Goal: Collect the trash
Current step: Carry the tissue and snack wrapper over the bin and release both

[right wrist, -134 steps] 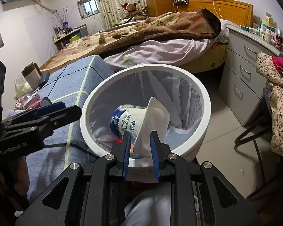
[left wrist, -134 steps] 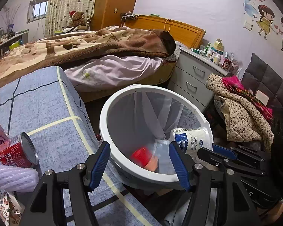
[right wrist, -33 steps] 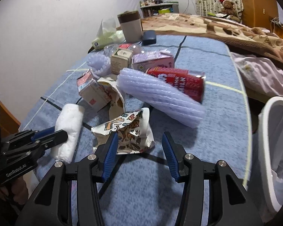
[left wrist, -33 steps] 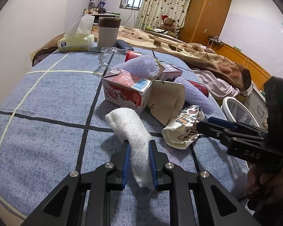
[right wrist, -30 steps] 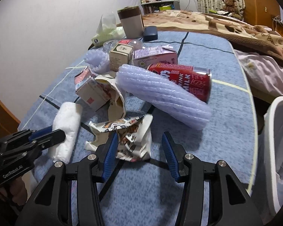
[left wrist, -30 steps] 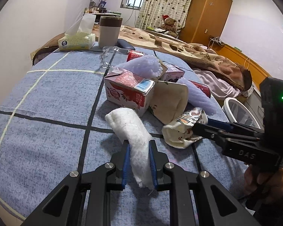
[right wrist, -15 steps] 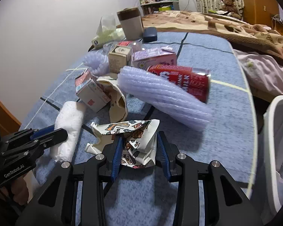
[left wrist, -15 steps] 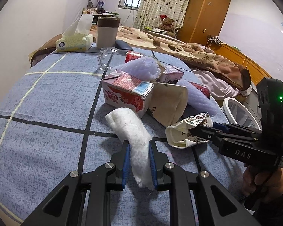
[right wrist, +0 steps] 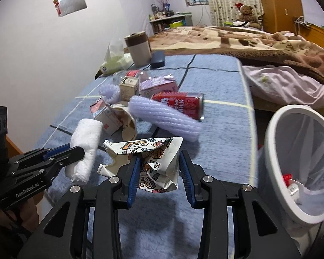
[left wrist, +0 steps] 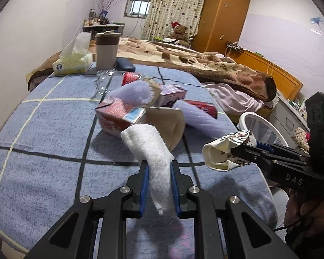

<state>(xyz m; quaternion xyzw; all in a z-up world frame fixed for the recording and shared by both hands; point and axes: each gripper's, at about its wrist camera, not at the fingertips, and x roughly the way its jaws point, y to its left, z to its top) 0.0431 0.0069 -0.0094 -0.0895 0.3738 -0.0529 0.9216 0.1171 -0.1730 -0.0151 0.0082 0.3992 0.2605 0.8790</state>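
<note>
My left gripper (left wrist: 159,185) is shut on a white wad of cotton-like material (left wrist: 149,146), held above the blue table cover; it also shows in the right wrist view (right wrist: 86,142). My right gripper (right wrist: 158,172) is shut on a crumpled patterned paper cup (right wrist: 153,157), lifted off the table; the cup also shows in the left wrist view (left wrist: 224,151). The white trash bin (right wrist: 276,151) with a clear liner stands at the table's right edge and holds some trash.
A trash pile lies mid-table: a red-white carton (left wrist: 116,116), a brown paper cup (left wrist: 168,125), purple foam sleeves (right wrist: 162,114), a red can (right wrist: 179,103), small boxes. A tissue box (left wrist: 72,62), a tumbler (left wrist: 107,49) and a dark case stand at the far end. A bed lies behind.
My right gripper closed on the patterned cup and raised it off the table, moving toward the bin. My left gripper lifted the white wad slightly. Earlier, the right gripper dropped a yogurt cup into the bin.
</note>
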